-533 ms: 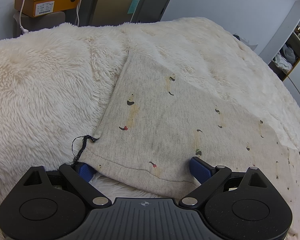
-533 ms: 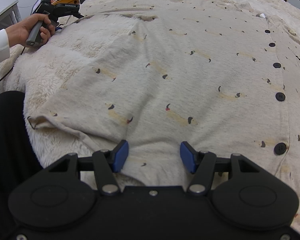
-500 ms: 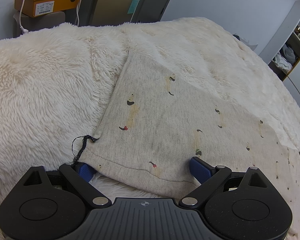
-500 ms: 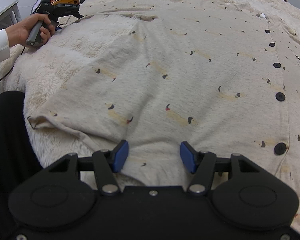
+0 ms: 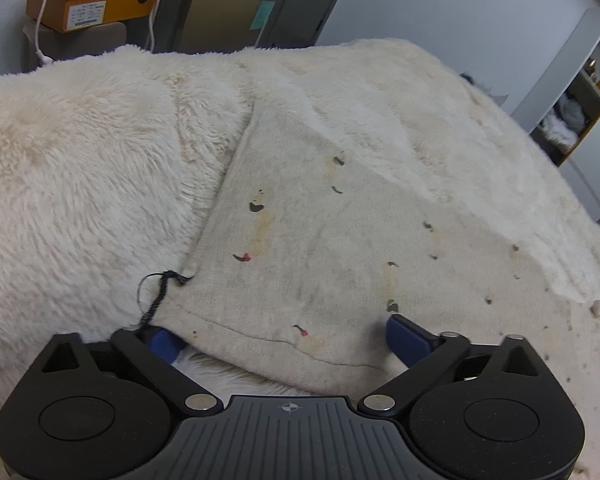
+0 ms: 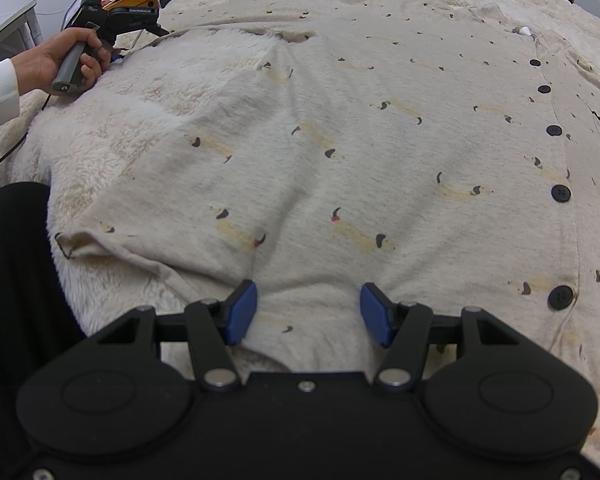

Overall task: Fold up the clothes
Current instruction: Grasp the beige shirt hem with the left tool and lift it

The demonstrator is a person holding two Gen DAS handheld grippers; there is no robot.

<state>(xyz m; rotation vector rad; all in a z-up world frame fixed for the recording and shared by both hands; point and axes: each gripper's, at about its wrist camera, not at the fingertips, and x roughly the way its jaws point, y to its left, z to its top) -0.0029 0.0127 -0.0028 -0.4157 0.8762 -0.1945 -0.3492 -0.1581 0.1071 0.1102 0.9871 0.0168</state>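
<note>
A cream pyjama top (image 6: 380, 152) printed with little dachshunds lies spread on the bed, a row of black buttons (image 6: 561, 193) down its right side. Part of it is turned back, showing fleecy lining (image 6: 172, 80). My right gripper (image 6: 309, 313) is open at the near hem, and a hump of cloth rises between its blue pads (image 6: 242, 312). In the left wrist view a sleeve (image 5: 320, 240) lies flat. My left gripper (image 5: 286, 342) is open wide across its cuff edge, one pad (image 5: 164, 344) at the cuff corner beside a loose black thread (image 5: 156, 292).
A fluffy white blanket (image 5: 80, 184) covers the bed. A hand (image 6: 60, 64) in a white sleeve holds the left gripper at the far left of the right wrist view. A dark trouser leg (image 6: 12, 280) is at the bed edge. Boxes (image 5: 92, 0) and shelves (image 5: 572, 112) stand behind.
</note>
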